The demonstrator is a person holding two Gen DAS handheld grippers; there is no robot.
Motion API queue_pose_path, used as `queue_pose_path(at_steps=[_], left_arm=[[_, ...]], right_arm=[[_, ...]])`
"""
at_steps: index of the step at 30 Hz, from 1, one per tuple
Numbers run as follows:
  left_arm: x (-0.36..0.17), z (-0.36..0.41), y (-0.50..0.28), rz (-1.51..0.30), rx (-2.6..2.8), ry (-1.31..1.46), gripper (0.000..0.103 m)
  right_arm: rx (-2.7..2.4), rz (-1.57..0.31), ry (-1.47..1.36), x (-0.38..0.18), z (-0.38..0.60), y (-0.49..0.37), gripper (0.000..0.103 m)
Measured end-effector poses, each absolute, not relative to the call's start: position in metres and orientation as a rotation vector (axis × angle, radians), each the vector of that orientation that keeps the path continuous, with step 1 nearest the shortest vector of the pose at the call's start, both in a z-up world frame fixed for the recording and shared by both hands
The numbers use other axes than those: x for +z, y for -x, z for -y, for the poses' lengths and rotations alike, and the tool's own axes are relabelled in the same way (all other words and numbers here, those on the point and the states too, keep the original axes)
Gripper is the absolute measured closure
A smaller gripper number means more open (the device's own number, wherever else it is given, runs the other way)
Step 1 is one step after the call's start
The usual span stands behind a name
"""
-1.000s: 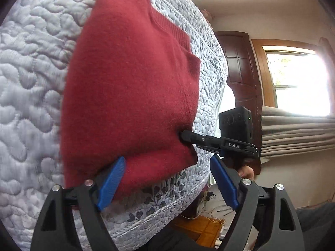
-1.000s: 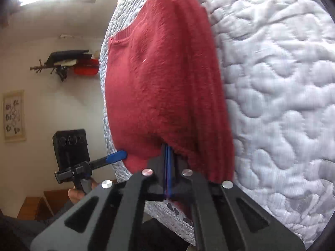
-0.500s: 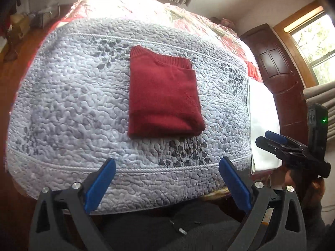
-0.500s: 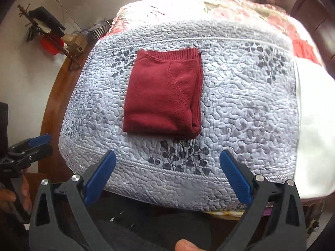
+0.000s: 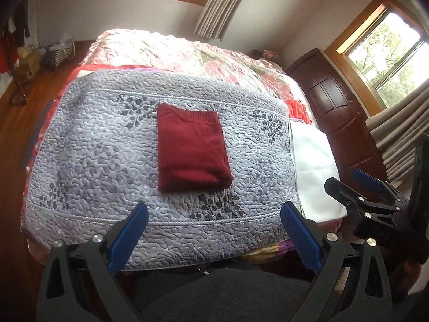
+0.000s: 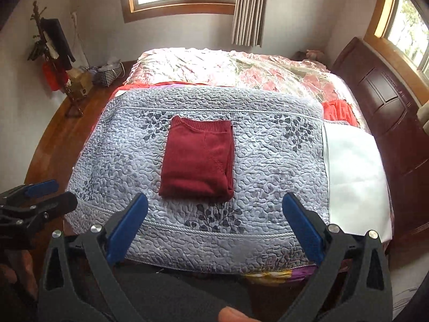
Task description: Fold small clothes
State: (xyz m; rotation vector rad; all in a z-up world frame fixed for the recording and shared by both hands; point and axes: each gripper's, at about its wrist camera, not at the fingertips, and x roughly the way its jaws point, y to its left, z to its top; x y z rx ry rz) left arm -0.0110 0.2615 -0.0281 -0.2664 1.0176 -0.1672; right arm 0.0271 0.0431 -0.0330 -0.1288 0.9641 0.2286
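Observation:
A dark red knit sweater (image 5: pixel 191 150) (image 6: pixel 198 161) lies folded in a neat rectangle on the grey-blue quilt (image 5: pixel 93 161) (image 6: pixel 278 166), its ribbed neck edge at the far side. My left gripper (image 5: pixel 214 213) is open, held back off the bed's near edge with nothing between its blue pads. In the same way my right gripper (image 6: pixel 214 205) stands open and empty in front of the bed. Each gripper also shows in the other's view: the right gripper (image 5: pixel 351 183) at the right, the left gripper (image 6: pixel 49 194) at the left. Neither touches the sweater.
A white cloth (image 5: pixel 313 166) (image 6: pixel 354 177) lies on the bed right of the quilt. A dark wooden headboard (image 6: pixel 388 112) runs along the right. A floral cover (image 6: pixel 228 67) spreads over the far bed. A coat stand (image 6: pixel 53 53) and basket (image 6: pixel 108 73) stand far left on the wooden floor.
One second ago my right gripper was shut on the sweater's near edge, with the left open beside it. The right has let go, and both have drawn back from the bed.

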Motion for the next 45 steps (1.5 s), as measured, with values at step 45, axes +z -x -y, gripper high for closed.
queue_pose_path(at_steps=[45], left_arm=[[-0.034,-0.238,0.006,-1.044,-0.166,0.218,0.004]], right_arm=[[0.219,-0.958,0.132,-0.042,-0.044,-0.029,0.003]])
